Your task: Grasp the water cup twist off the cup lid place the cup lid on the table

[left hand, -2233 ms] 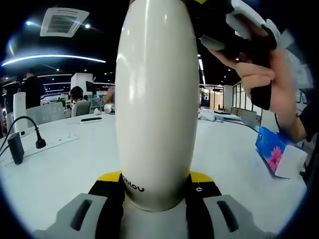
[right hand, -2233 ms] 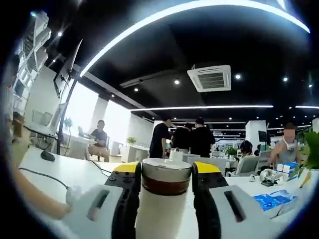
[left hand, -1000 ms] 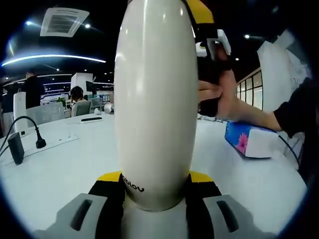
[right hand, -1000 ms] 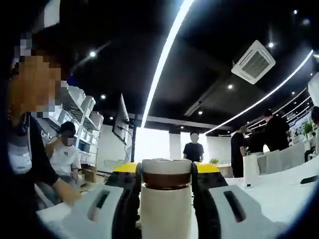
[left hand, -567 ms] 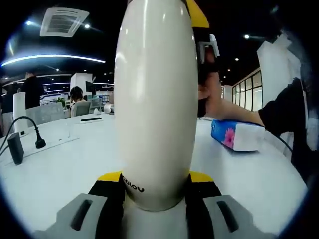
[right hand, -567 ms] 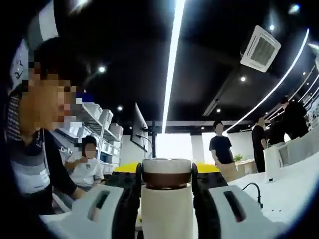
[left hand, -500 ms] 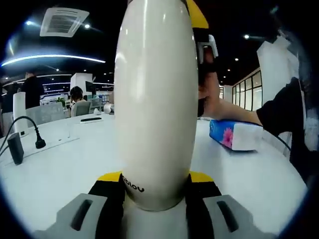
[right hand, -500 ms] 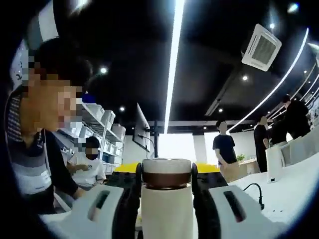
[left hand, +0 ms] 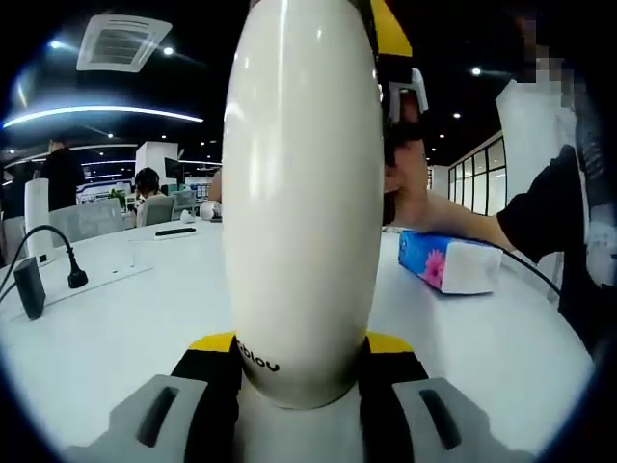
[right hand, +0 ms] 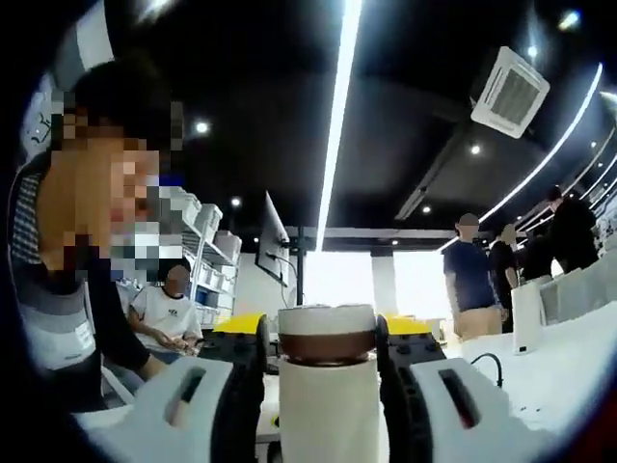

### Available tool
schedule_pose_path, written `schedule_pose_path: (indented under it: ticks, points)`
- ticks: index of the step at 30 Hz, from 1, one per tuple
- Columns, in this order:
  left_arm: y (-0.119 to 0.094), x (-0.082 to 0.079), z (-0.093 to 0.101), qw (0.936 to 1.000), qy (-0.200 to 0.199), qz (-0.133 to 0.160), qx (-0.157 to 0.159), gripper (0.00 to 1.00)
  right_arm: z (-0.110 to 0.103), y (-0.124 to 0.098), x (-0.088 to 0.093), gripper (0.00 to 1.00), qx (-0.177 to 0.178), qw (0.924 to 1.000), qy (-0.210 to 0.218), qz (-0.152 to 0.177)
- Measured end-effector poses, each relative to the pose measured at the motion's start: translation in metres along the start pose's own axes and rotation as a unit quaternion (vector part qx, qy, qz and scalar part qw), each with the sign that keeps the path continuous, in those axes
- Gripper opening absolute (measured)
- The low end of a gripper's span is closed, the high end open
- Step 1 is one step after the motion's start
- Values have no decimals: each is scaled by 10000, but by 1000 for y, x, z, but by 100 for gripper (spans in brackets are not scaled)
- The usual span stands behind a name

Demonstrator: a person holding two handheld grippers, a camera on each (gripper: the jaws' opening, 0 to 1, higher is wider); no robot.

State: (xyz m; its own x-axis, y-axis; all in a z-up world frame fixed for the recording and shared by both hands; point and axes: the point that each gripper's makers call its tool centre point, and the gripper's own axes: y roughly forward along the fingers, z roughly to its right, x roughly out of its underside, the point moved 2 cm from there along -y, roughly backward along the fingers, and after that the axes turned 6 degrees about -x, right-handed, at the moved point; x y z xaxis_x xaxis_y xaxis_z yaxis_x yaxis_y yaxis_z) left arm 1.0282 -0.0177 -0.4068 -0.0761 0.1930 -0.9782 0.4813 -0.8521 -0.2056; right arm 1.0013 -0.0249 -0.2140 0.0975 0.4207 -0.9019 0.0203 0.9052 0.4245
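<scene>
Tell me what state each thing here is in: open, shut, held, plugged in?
Cup: upright, held at its base by the left tongs.
Lid: on the cup, gripped by the right tongs.
Left tongs: shut on the cup.
Right tongs: shut on the lid.
Tissue box: lying on the table.
Plug: seated in the table's socket strip.

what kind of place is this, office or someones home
Most likely an open-plan office. A ceiling air-conditioning unit and long strip lights run overhead, people stand about, and a large white table carries a power strip.
</scene>
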Motion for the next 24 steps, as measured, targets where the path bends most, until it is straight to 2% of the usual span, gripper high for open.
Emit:
schedule_pose_path:
  ticks: [4,8,14,18,24]
  points:
    - [0,0,0,10000,1,-1,-2,49,-6,8,7,63,178,9994,-233,-198]
    - [-1,0,4,10000,4,-2,-5,49,-8,9,16,67,467,9955,-635,-530]
    - [-3,0,7,10000,4,-2,-9,49,-6,6,31,69,808,9905,-708,-854]
    - [-3,0,7,10000,3,-2,-8,49,-12,8,33,78,960,9885,-728,-910]
    - [-3,0,8,10000,2,-5,-11,49,-11,3,34,78,1529,9776,-928,-1111]
